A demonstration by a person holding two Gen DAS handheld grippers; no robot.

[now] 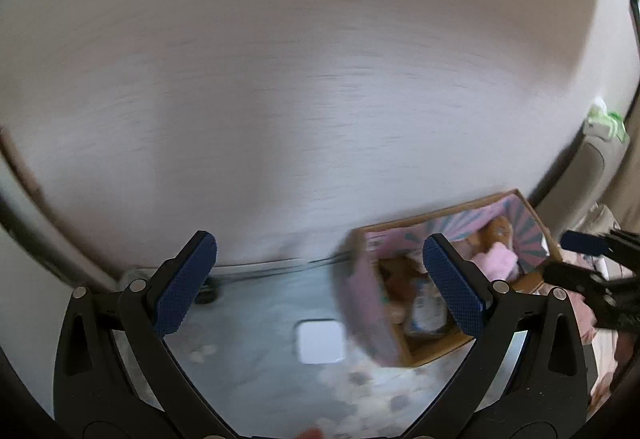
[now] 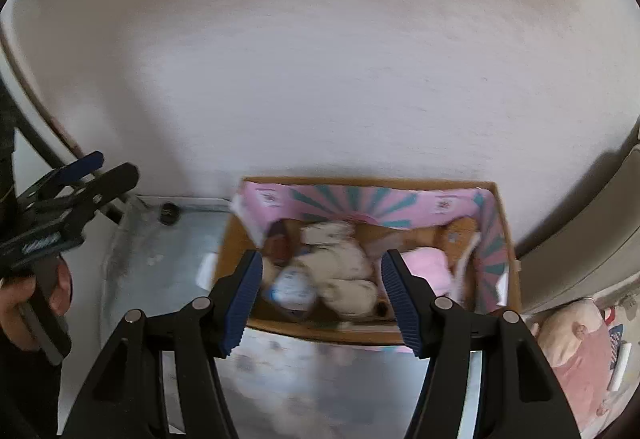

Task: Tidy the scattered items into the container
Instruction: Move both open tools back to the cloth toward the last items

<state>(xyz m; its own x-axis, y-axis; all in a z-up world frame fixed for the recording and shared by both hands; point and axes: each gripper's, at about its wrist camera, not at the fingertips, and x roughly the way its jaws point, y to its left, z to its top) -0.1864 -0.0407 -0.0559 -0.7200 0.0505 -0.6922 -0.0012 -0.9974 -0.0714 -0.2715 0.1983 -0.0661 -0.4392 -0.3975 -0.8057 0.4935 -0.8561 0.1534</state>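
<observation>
Cardboard box (image 1: 460, 271), pink-lined, sits on mat by wall (image 1: 280, 79), toys inside.

Left view: left gripper (image 1: 320, 283) wide open, empty, aimed beside box. White pad (image 1: 320, 342) on mat outside box, maybe leftover. Blur heavy; risk: missed item if sweep too fast.

Right view: right gripper (image 2: 322, 297) open, nothing between pads, above box. Plush (image 2: 344, 271), pink cloth (image 2: 430, 269) piled inside. Pink soft items (image 2: 576, 343) lie far right outside box; can't tell if in scope. Risk: low pass clips box rim, shifts it.

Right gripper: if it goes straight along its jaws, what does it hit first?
Probably the cream soft toy inside the cardboard box: it fills the gap between the open, empty jaws of the right gripper. Blur leaves depth uncertain.
</observation>
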